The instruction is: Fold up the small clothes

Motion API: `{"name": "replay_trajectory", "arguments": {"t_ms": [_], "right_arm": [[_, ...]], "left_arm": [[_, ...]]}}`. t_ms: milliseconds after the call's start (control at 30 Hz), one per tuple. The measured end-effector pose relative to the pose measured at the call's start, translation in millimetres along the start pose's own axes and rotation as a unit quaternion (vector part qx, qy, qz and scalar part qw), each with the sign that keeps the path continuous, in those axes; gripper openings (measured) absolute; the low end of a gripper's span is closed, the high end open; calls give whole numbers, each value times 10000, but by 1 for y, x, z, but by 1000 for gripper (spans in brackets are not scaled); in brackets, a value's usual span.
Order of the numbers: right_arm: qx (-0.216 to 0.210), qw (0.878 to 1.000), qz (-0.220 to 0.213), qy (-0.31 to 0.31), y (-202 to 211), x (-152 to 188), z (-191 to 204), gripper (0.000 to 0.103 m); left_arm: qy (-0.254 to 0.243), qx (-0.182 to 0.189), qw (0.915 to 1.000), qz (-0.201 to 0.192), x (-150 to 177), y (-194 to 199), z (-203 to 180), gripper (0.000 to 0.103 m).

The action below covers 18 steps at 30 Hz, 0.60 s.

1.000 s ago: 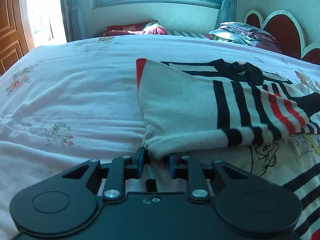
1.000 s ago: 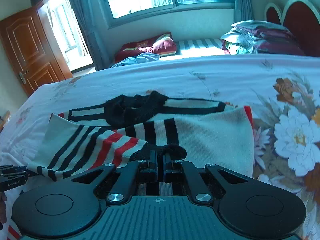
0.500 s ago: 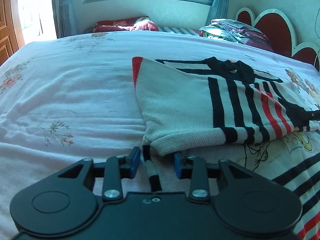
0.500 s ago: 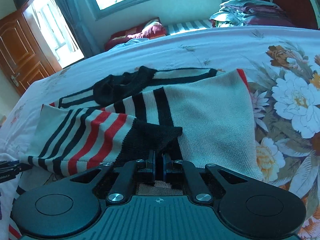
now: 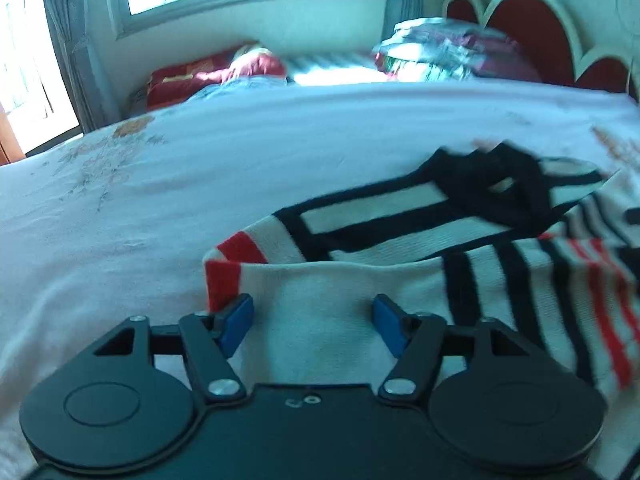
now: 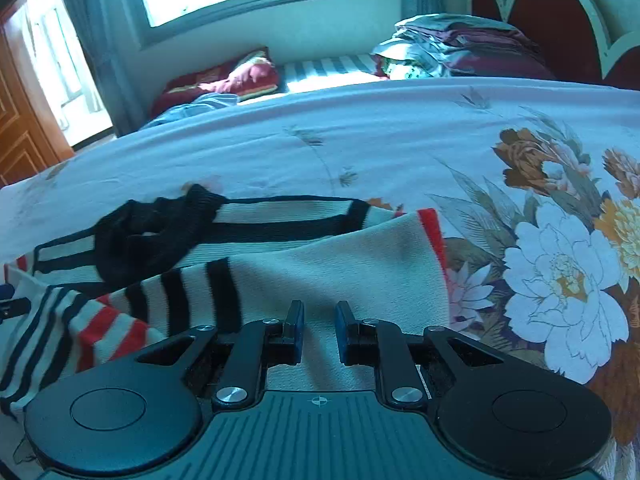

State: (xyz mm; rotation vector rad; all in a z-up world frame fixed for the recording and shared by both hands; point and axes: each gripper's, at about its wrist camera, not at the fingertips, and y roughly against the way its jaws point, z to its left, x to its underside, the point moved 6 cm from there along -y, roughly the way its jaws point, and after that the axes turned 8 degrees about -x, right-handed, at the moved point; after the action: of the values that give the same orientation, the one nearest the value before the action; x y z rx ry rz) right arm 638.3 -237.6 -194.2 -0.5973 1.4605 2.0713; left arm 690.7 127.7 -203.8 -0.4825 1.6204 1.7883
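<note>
**Sleeves folded in, both grippers letting go**

Striped sweater [image 5: 400,280] lies flat on the bed [image 5: 200,160], sleeves crossed over the body, black collar at 1 o'clock in left view. Left gripper [image 5: 314,322]: jaws wide and opening, over the cloth, nothing pinched. Right gripper [image 6: 319,330]: jaws just parting, cloth below, not clamped. Judged abt halfway; hem-to-collar fold still to do.

Left wrist: low, close over the striped black, white and red knit sweater [image 5: 400,248], facing the window | Right wrist: same low angle | Shared: sweater [image 6: 280,240], flowered bed sheet [image 5: 240,160], red scalloped headboard [image 6: 560,24]
</note>
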Motion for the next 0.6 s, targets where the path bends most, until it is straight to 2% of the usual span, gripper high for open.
{"name": "replay_trajectory", "arguments": {"t_ms": [33,67,100,133,167,200,233,333,367,433,467,500,533,567,600], "right_arm": [[-4,10000,5,-51,1,-1,-1,16],[60,10000,-11,-58,5,-2,0,18],[157,9998,-77,-4,12,-2,5,27],[114,9997,-213,74,22,-1,13,53],[-95,9990,-401,156,33,1,23,58],[-299,9980,-482,266,41,4,35,58],[-402,9975,-464,355,44,7,46,58],[-954,9937,-310,497,39,17,87,33],[-1008,9928,-199,624,30,20,103,30],[-1103,9906,9,804,15,27,124,26],[-1157,9894,129,864,5,31,136,22],[-1094,9895,241,909,-4,35,139,20],[-849,9906,383,1000,-12,39,136,20],[-589,9913,371,1121,-14,41,129,17],[-277,9924,264,1174,-11,40,116,13]], "left_arm": [[186,105,9997,68,-4,-3,7,81],[303,169,9994,82,-7,-2,10,76],[337,65,9994,-28,-8,6,14,70],[363,-15,9992,-139,-7,17,16,69],[482,130,9985,-230,-5,29,13,69],[624,340,9970,-302,-3,39,7,70],[673,493,9958,-372,-3,48,-4,70],[473,940,9930,-544,-9,64,-57,71],[386,1031,9926,-517,-10,63,-75,71],[153,1066,9934,-402,-12,55,-105,71],[79,990,9946,-310,-10,46,-116,64],[6,928,9955,-174,-6,37,-120,64],[-131,854,9963,-27,-1,27,-121,65],[-211,659,9976,-98,4,23,-112,67],[-236,484,9984,-165,8,23,-98,74]]}}
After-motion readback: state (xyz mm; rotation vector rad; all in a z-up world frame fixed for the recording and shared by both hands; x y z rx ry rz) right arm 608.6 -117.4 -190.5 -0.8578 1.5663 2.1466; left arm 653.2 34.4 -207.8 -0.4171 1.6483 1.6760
